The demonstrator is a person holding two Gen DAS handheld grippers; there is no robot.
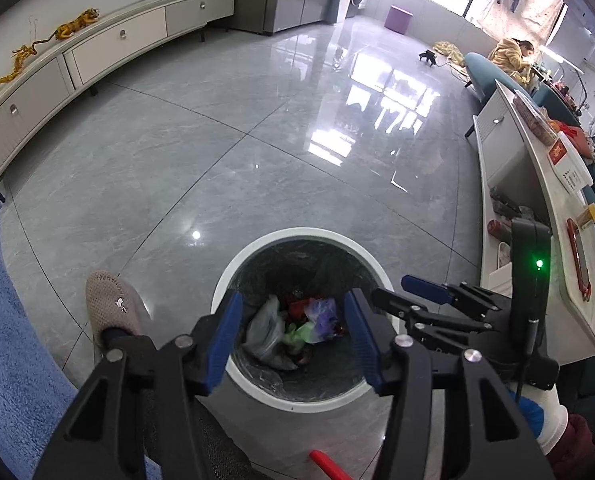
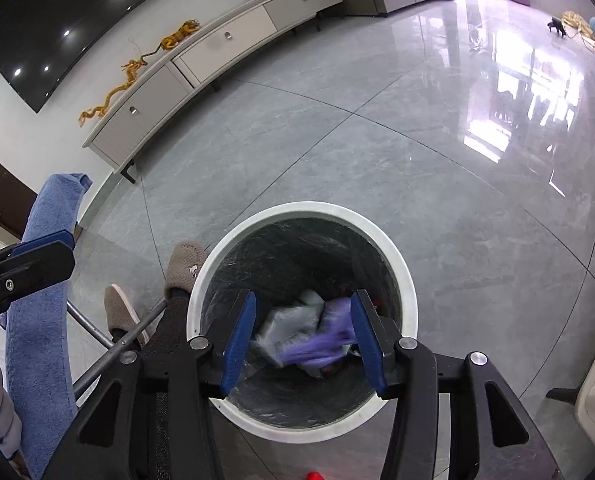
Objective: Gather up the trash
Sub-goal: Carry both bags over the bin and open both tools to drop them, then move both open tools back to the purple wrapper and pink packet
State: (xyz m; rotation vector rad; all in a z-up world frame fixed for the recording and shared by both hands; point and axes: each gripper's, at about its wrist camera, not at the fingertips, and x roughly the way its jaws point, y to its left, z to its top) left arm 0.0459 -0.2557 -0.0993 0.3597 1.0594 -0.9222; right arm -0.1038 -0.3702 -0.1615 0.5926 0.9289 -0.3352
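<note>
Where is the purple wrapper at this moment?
In both wrist views the purple wrapper lies inside the white trash bin, among the other trash, beside a grey plastic bag.

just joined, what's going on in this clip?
A person is collecting trash with two handheld grippers. Both the left gripper and the right gripper hang open over the white bin, holding nothing. A purple wrapper, blurred in the right wrist view, sits among the bags in the bin.

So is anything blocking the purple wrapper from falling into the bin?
No. The purple wrapper is blurred, just below the open right tool, over the bin, which has no lid; only other trash lies beneath.
</note>
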